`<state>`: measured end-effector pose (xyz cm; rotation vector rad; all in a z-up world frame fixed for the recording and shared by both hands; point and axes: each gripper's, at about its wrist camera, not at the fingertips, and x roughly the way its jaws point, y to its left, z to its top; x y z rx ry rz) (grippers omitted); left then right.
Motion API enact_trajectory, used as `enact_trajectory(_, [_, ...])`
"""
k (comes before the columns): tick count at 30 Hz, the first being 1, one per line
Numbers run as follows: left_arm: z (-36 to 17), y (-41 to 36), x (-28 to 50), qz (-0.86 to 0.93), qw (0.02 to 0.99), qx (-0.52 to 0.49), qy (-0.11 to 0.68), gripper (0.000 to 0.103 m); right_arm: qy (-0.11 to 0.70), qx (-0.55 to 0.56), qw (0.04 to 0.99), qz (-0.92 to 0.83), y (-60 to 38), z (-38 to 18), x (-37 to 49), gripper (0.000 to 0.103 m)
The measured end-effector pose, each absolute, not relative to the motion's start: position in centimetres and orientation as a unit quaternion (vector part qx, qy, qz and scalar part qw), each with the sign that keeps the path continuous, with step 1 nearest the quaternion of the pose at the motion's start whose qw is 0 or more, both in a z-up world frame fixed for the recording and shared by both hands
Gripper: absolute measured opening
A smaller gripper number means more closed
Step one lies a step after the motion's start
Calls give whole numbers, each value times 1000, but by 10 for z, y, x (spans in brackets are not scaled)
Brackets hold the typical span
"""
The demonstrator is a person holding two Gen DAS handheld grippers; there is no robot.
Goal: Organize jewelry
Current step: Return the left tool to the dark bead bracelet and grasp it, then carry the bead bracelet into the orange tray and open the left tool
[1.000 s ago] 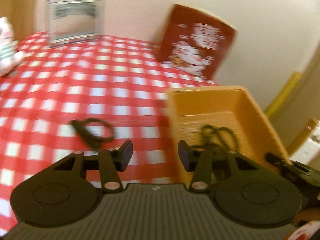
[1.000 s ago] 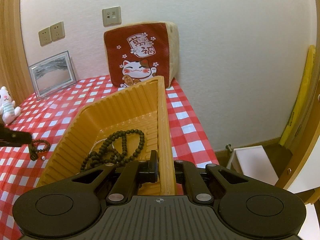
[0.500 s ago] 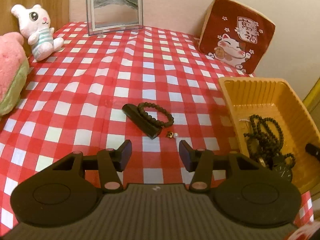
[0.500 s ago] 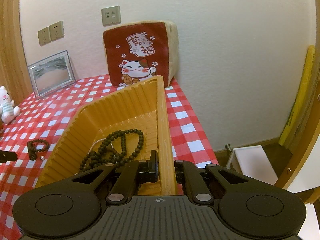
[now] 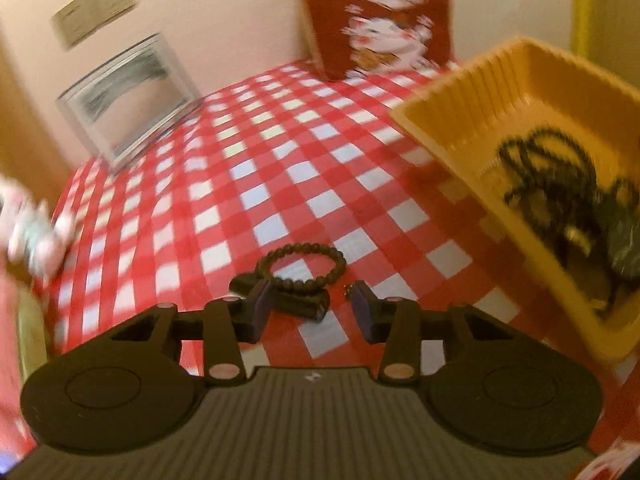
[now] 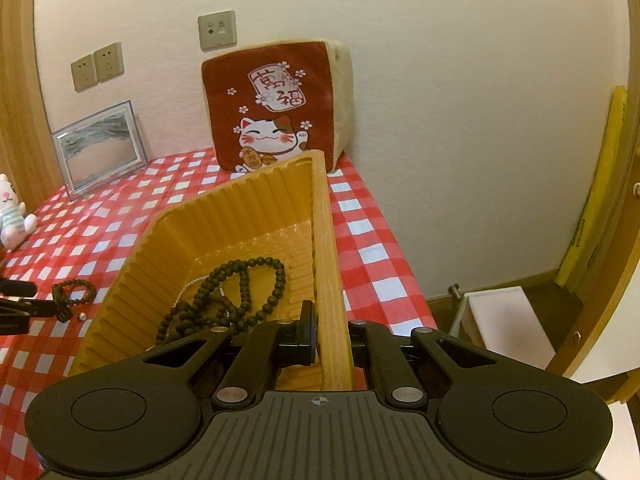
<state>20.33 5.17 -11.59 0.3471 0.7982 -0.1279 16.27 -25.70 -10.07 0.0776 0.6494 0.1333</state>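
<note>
wall (image 6: 460,80): cream, sockets (image 6: 97,66) | tablecloth (image 6: 372,248): red-white check | wood trim (image 6: 16,80) left

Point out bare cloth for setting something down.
Free: checked cloth between silver picture frame, red cat cushion and ribbed yellow plastic bin. Crowded: dark bead bracelet on its black bar at left tongs; bin holds necklaces.

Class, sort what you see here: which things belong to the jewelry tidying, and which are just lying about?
Job: bracelet, black bar, yellow bin, necklaces, left gripper, right gripper.
Lying about: cat cushion, picture frame, plush toy.
</note>
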Motion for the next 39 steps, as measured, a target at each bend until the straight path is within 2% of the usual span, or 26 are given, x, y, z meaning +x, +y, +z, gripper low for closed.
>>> enact_trajectory(6, [-132,37,218,-92,878,257,392,38,319,41,945,65,-257,-102,163,5])
enact_trajectory(12, [-143,35,232,-103,863,290,401,30,321,44,944,62,-256,-103,164,5])
enact_trajectory(17, [-147,35,239,-113,853,312,402,28,324,46,943,60,-257,-104,165,5])
enact_trajectory(19, [-148,35,241,-120,847,317,409,9,324,46,943,60,-257,-104,165,5])
enact_trajectory(25, [-150,40,243,-116,851,299,416,7,324,45,943,60,-257,-104,164,5])
enact_trajectory(39, [-96,62,223,-89,908,132,388,7,322,43,943,63,-256,-104,164,5])
